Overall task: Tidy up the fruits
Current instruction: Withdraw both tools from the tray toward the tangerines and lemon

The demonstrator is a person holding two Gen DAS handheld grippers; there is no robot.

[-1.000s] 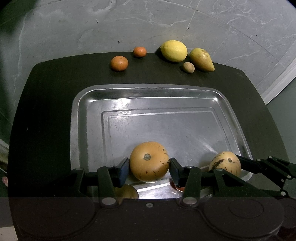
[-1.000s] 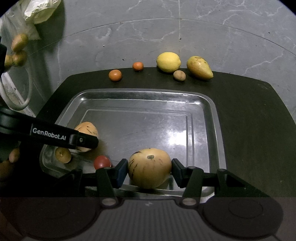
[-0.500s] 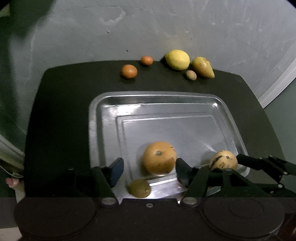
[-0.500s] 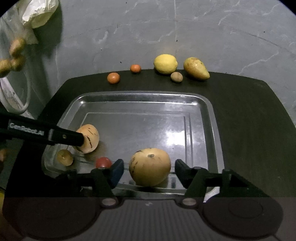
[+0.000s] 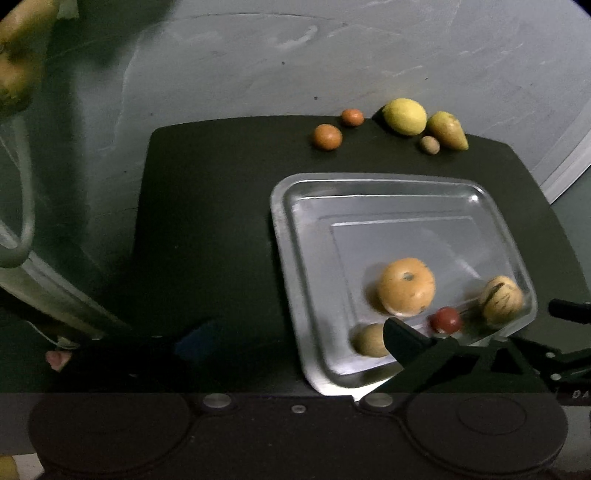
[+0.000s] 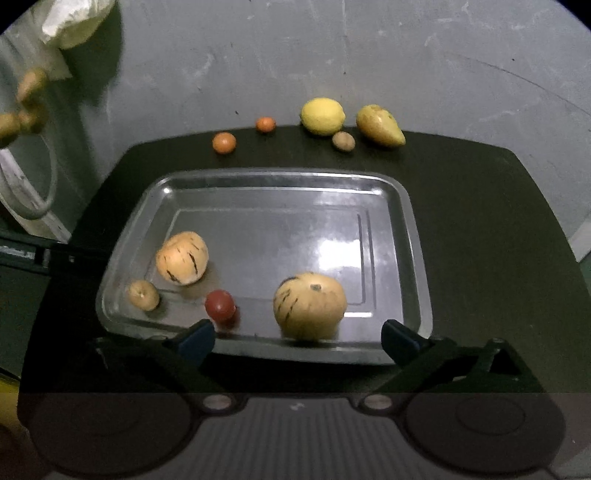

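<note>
A grey marbled floor surrounds a low black table (image 6: pixel 480 206), whose far edge curves across at twelve o'clock in both wrist views. At nine o'clock in the right wrist view a pale frame and a crumpled bag (image 6: pixel 70 22) crowd the left side, blurred and cut off by the fisheye rim. A metal tray (image 6: pixel 413 229) sits mid-table with bare black surface all around its rim, widest at three o'clock. Inside the tray, from left to right, lie a small tan fruit (image 6: pixel 143 294) near the seven o'clock corner, a striped pale melon (image 6: pixel 181 257), a red tomato (image 6: pixel 220 305) and a second striped melon (image 6: pixel 309 305) close to the near rim at six o'clock; the far half of the tray is open. Along the table's far edge, well apart from the tray, sit two small oranges (image 6: pixel 224 142), a lemon (image 6: pixel 322 116), a small brown fruit (image 6: pixel 343 141) and a pear (image 6: pixel 379 126). The left gripper (image 5: pixel 295 339) is spread wide and empty, over the table just left of the tray; its left finger is lost in shadow. The right gripper (image 6: pixel 298 341) is likewise released, hovering at the near rim with nothing between its fingers. Motion blur softens the fruit in the left wrist view.
</note>
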